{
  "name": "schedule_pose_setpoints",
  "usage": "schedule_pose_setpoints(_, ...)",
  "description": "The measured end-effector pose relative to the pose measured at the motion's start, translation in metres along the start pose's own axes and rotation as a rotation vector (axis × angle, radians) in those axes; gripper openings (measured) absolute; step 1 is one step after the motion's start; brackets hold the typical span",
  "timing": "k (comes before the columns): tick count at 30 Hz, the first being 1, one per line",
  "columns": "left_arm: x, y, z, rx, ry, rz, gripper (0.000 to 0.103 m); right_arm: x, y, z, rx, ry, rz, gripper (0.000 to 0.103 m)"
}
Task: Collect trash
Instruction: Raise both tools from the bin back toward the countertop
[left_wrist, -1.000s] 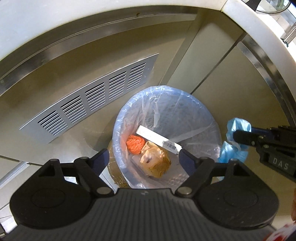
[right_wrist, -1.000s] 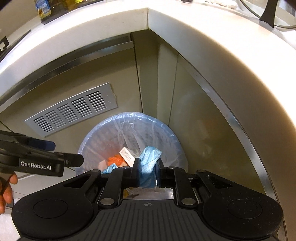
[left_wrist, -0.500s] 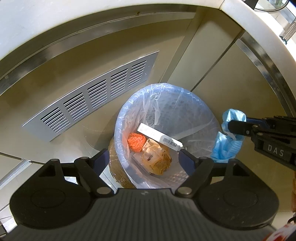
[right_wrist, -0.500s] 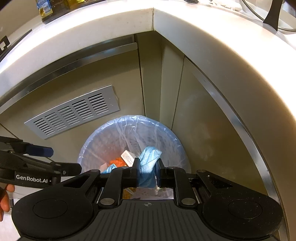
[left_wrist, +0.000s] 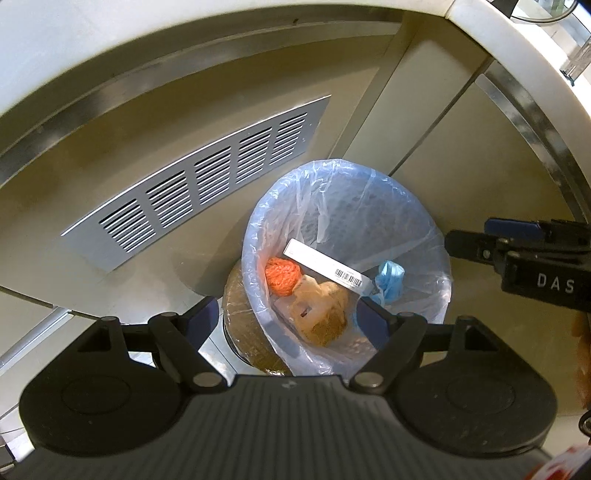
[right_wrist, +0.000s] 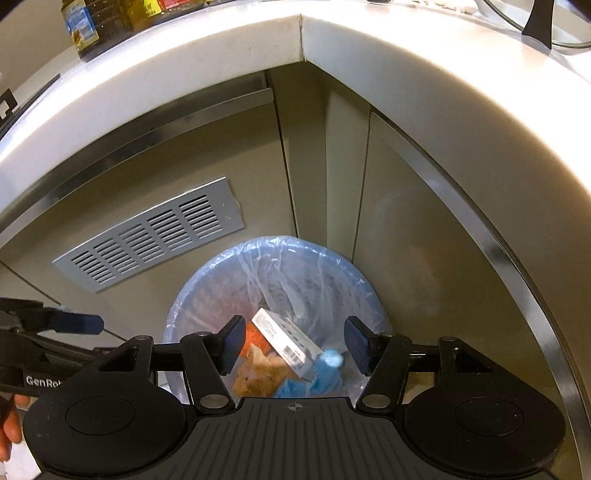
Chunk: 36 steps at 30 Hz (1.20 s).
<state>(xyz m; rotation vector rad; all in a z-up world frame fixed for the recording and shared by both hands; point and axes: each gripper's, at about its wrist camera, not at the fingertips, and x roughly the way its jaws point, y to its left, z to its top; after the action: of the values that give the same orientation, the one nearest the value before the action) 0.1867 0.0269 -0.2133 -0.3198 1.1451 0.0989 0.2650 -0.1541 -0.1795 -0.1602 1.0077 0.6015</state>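
Observation:
A round bin lined with a clear blue bag (left_wrist: 424, 236) (right_wrist: 362, 288) stands on the floor in the cabinet corner. Inside lie a blue crumpled glove (left_wrist: 389, 278) (right_wrist: 321, 373), a white barcoded box (left_wrist: 327, 267) (right_wrist: 286, 341), an orange netted lump (left_wrist: 282, 277) and a tan wrapper (left_wrist: 321, 314) (right_wrist: 255, 373). My right gripper (right_wrist: 295, 345) is open and empty above the bin; it also shows in the left wrist view (left_wrist: 472, 240). My left gripper (left_wrist: 288, 317) is open and empty over the bin's near rim; it also shows in the right wrist view (right_wrist: 74, 325).
A slatted metal vent (left_wrist: 199, 188) (right_wrist: 151, 240) sits in the cabinet panel to the left of the bin. The white countertop edge (right_wrist: 332, 44) curves overhead, with bottles (right_wrist: 85, 29) on it. A brown round object (left_wrist: 240, 328) sits beside the bin's left base.
My right gripper opened and the blue glove dropped from it into the bin. Both grippers rose slightly.

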Motion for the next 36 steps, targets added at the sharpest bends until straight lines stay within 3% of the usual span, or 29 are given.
schedule_pose_setpoints(10,-0.033,-0.006,0.003,0.065,-0.065,-0.050,0.080,-0.041,0.010,-0.007,0.018,-0.042,-0.022,0.059)
schedule_pose_setpoints(23,-0.118,-0.045,0.015,0.252,-0.245,-0.180,0.080,-0.127,0.021,0.004,0.050,-0.272,-0.055,0.059)
schedule_pose_setpoints(36,-0.171,-0.053,0.057,0.348,-0.413,-0.198,0.080,-0.178,0.004,0.027,0.143,-0.429,-0.149,0.059)
